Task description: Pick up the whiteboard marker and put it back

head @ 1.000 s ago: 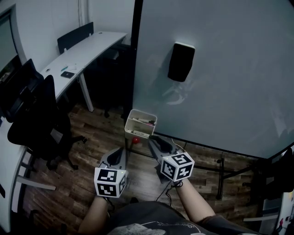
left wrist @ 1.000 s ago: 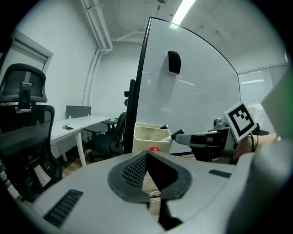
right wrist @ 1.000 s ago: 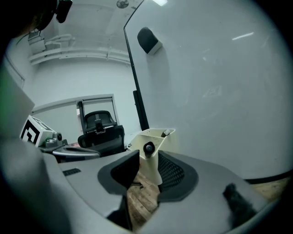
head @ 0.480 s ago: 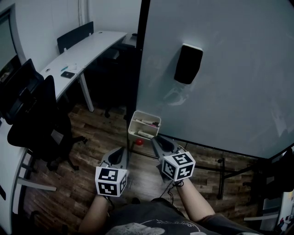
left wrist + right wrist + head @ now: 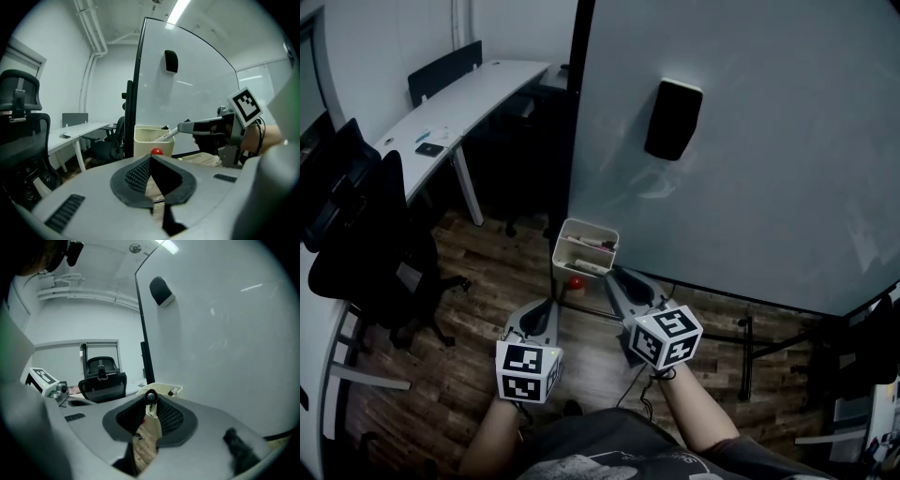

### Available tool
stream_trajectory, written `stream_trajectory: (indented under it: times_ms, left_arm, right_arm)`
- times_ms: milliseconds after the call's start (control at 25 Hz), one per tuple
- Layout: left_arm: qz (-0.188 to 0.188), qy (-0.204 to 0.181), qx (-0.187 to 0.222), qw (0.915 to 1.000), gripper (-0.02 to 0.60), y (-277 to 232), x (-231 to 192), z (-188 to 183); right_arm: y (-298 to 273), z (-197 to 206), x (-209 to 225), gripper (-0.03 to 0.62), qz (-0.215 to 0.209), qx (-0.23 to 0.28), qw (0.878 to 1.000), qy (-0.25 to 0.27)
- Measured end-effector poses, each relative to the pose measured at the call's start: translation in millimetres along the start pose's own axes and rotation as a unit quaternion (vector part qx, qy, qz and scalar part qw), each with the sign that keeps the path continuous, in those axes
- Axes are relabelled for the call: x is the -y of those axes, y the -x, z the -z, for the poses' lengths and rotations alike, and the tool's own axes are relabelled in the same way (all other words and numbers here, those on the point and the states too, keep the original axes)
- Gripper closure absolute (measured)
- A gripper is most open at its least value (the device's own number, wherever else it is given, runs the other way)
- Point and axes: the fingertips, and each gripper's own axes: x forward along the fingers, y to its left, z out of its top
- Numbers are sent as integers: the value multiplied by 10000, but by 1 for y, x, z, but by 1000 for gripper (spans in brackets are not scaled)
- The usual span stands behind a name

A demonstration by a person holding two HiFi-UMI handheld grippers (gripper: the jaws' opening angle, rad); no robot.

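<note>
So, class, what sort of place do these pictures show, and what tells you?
Probably an office or meeting room. There is a large whiteboard with an eraser stuck on it, a long white desk along the wall, and black office chairs.

The whiteboard (image 5: 769, 187) looks smooth and glossy, the floor (image 5: 502, 267) wood-grained, the tray (image 5: 564, 248) seemingly matt plastic.

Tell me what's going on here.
A person stands at a whiteboard with a gripper in each hand. The right gripper reaches to the small bin at the board's lower corner. Its jaws have just been closing and now pinch a whiteboard marker, whose far end is at the bin's rim. The left gripper hangs beside it, shut and empty.
</note>
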Motion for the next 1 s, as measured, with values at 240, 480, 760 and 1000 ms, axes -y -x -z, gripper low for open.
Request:
stream_trajectory:
  times_ms: [240,480,760,1000]
  left_arm:
    - [-129,84,74,9999,568,17,17,-5]
    - [-315,133,223,9992,568,38,42,-14]
    - [-448,228,345,9981,568,65,89,-14]
    - [-525,330,398,9973,568,93,139,-4]
  right_arm:
    - [29,-20,-1,514,-102,258,9996,-4]
    - [71,-32,-2,514,-240,436,9988,-17]
    - [135,-29,-5,514,-399,482,9980,96]
    - [193,-2,-3,514,-505,321,9982,-13]
